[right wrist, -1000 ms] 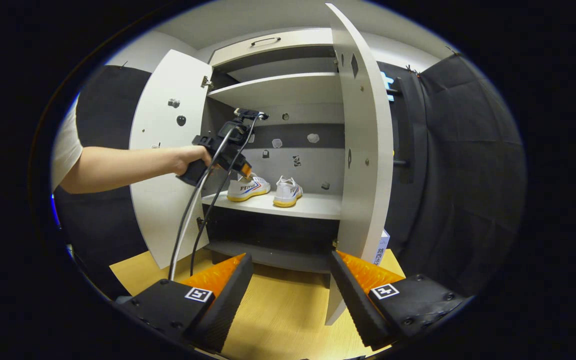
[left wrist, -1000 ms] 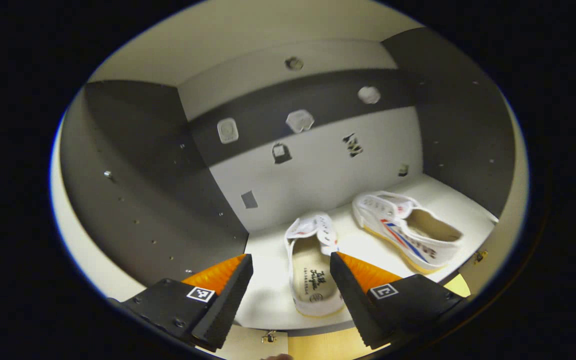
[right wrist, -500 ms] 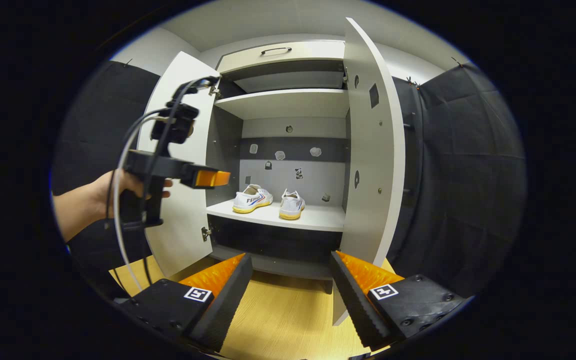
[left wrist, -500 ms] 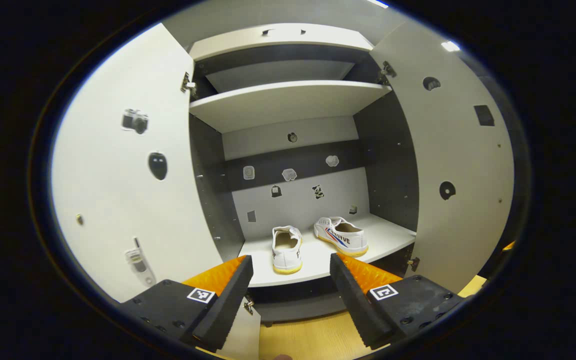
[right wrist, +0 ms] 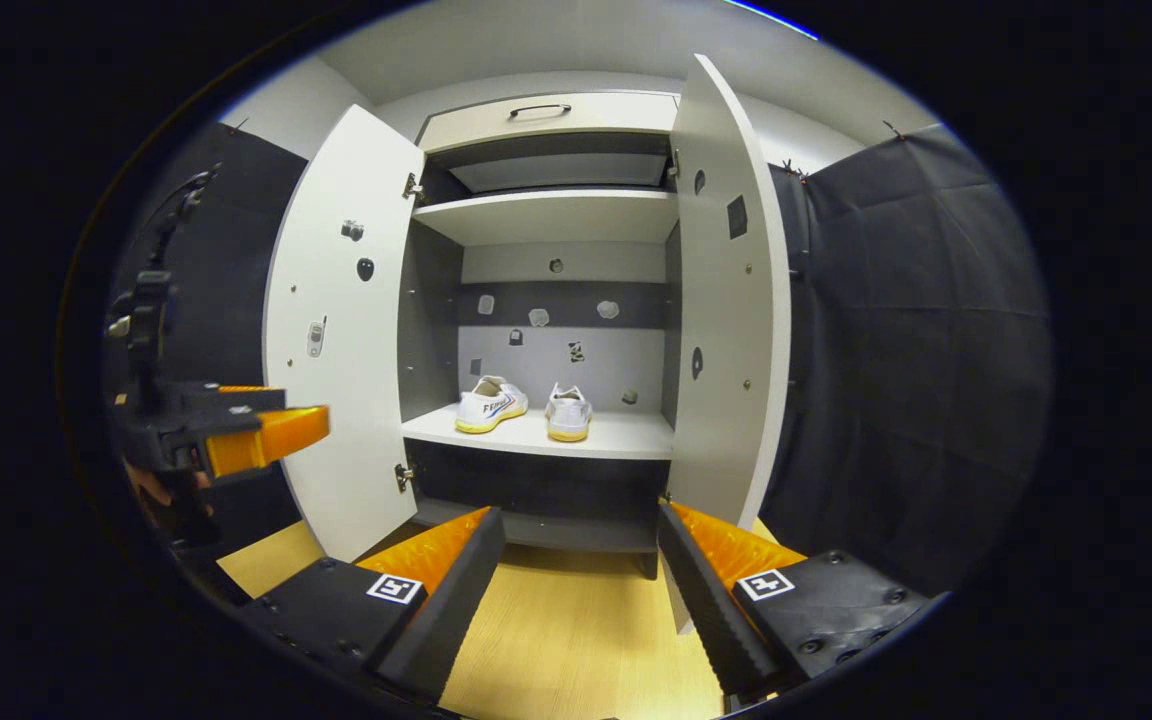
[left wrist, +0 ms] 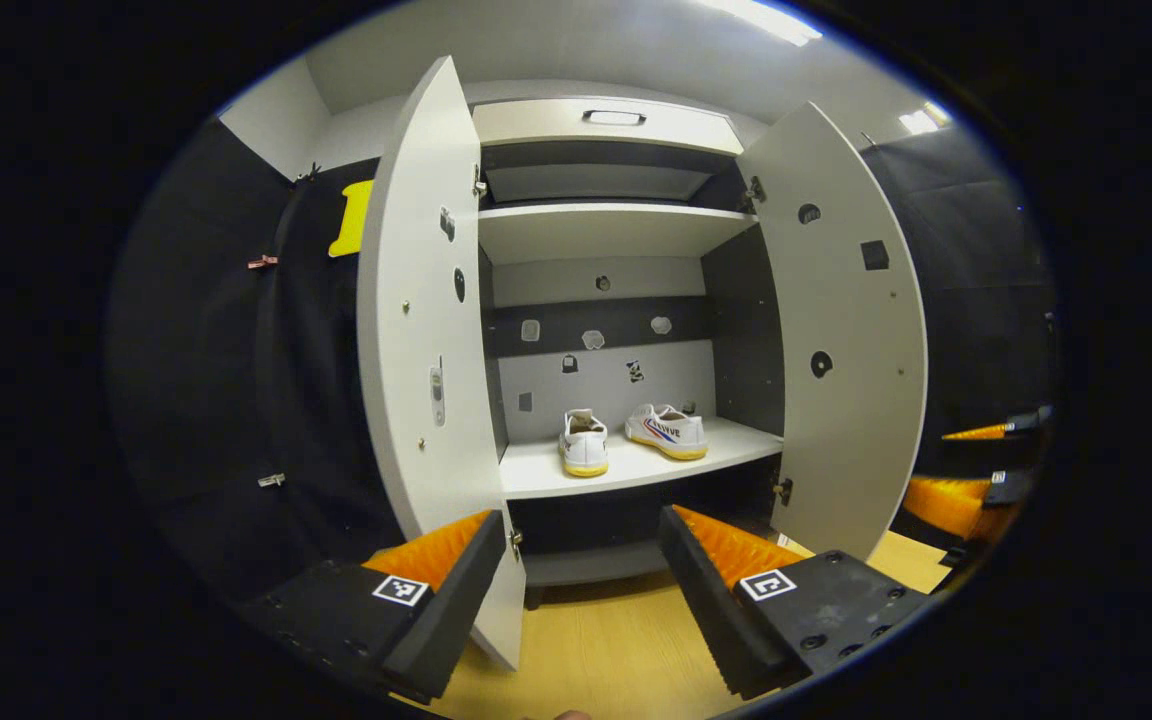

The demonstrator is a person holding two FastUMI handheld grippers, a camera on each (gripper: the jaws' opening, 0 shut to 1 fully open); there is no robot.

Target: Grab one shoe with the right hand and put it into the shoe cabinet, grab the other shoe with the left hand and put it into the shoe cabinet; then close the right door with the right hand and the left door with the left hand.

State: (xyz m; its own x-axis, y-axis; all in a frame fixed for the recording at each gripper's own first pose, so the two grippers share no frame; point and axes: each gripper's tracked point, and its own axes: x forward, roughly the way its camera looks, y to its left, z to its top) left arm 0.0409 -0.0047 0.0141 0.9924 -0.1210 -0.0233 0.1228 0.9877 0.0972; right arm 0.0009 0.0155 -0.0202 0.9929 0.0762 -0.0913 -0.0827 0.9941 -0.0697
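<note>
Two white shoes sit side by side on the middle shelf [left wrist: 636, 470] of the open shoe cabinet [left wrist: 606, 125], near the shelf's front edge: in the left gripper view one shoe [left wrist: 584, 442] points its heel outward and the striped shoe [left wrist: 668, 431] lies angled beside it toward the shelf's right end, the pair close but whether touching is too small to tell. The left door [left wrist: 416, 330] and the right door [left wrist: 841, 330] both stand swung wide. The left gripper [left wrist: 581, 560] hangs in front of the cabinet over the wooden floor [left wrist: 596, 650], its fingers spread with nothing between them; the right gripper [right wrist: 581, 560] is likewise spread and empty. The small stickers on the back panel and doors are too small to make out, and the lower compartment under the shelf is dark. At the right rim of the left gripper view the other gripper is cut off, showing little more than its fingers. In the right gripper view the left gripper appears at the left rim, the hand [right wrist: 151, 485] holding it largely in shadow. Half a second earlier the left gripper was closer to the shelf, with the doors filling its view's sides; it has since drawn back, so the whole cabinet, top drawer included, is now visible.
</note>
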